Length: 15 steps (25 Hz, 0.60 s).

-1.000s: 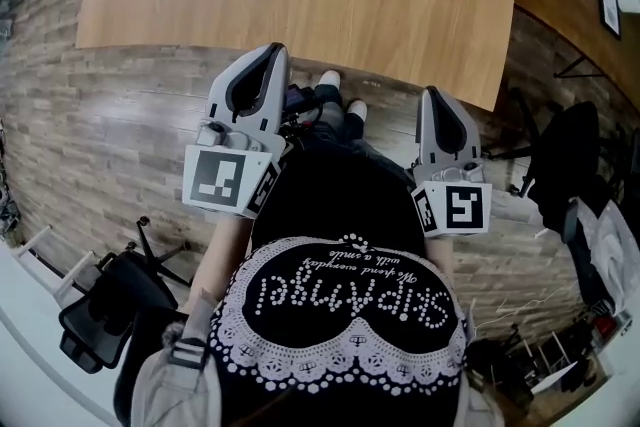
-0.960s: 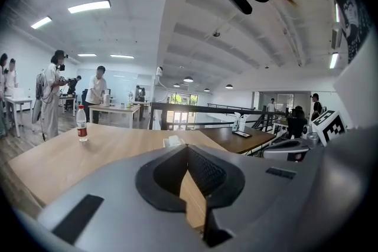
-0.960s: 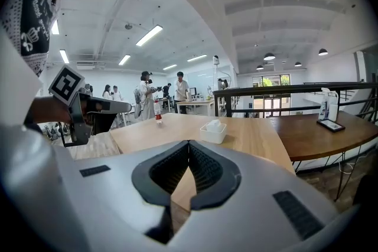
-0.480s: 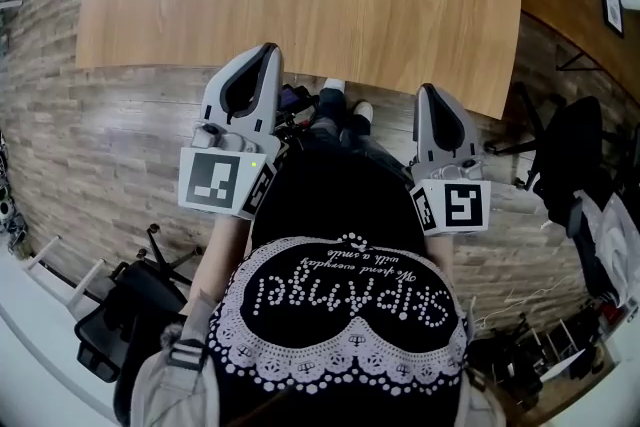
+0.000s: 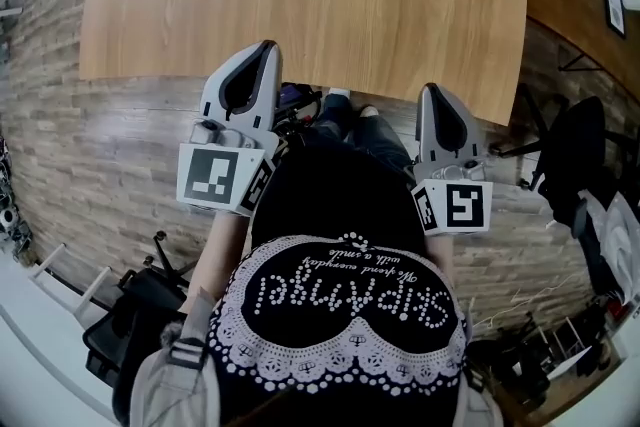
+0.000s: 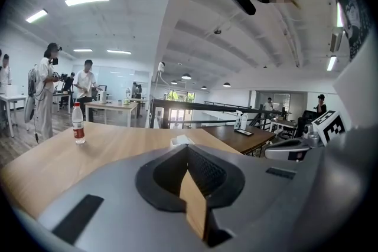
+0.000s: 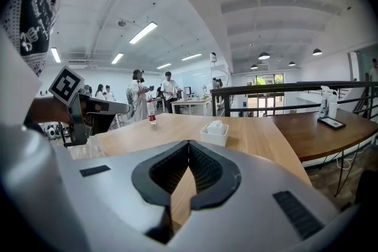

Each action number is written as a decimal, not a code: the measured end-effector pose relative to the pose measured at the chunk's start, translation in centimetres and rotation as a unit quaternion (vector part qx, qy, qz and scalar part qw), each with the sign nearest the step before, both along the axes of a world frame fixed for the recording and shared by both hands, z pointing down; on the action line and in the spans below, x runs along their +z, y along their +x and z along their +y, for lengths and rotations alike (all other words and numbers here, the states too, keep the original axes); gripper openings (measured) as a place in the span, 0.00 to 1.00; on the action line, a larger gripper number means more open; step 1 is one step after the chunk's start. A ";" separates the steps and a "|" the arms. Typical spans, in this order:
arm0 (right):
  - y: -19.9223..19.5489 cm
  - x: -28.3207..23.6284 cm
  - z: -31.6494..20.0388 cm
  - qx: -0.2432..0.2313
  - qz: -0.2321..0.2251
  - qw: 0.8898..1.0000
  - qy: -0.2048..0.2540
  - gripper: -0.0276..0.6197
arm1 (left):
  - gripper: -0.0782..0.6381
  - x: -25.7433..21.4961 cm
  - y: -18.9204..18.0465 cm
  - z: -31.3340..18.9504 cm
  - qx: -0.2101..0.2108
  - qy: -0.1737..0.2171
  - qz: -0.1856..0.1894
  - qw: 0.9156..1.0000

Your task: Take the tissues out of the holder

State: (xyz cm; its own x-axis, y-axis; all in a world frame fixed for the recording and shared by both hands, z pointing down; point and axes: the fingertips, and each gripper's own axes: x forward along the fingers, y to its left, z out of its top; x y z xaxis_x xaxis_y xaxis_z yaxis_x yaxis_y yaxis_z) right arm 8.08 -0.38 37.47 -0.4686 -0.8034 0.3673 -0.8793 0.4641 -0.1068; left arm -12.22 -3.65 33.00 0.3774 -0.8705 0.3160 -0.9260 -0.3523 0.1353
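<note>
The large light wooden table (image 5: 300, 5) lay ahead of both tools, its near edge just beyond the tips. Nothing stood on it between the tools and the work.

A second, dark brown table (image 7: 331, 133) stood off to the right of your right gripper (image 7: 189, 144), well clear of any line of approach.

You held that tool with its jaws brought fully together and nothing between them. Your left gripper (image 6: 188, 150) was the same: tips meeting, nothing gripped. Both pointed slightly downward toward the table.

The white rectangular tissue holder (image 7: 214, 134) sat far ahead, near the table's far edge. It lay a little right of your right tool's line and further right of your left tool's.

The white tissues (image 7: 216, 126) stood up out of its open top. In my judgement they are light, soft and easily torn. Take the raised fold near its middle, with jaws opened first. The holder looks light enough to lift with the tissues, so the other tool may need to steady its wall.

A clear plastic water bottle with a red label (image 6: 77, 123) stood far ahead, left of both tools and well apart from the holder. It obstructs nothing.
</note>
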 end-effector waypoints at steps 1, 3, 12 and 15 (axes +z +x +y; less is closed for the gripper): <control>0.0 0.0 0.1 0.002 0.001 1.000 -0.001 0.06 | 0.12 0.0 0.1 -0.1 0.004 0.001 -0.001 1.000; 0.1 0.0 0.1 0.004 0.001 1.000 -0.002 0.06 | 0.12 0.0 0.2 -0.3 0.007 0.000 -0.002 1.000; 2.5 0.2 -1.1 0.007 -0.001 1.000 -0.007 0.06 | 0.12 0.0 2.8 -1.4 0.009 -0.002 0.004 1.000; 2.5 0.0 -1.9 -0.004 -0.002 1.000 -0.004 0.06 | 0.12 -0.4 2.8 -1.5 -0.002 0.000 0.009 1.000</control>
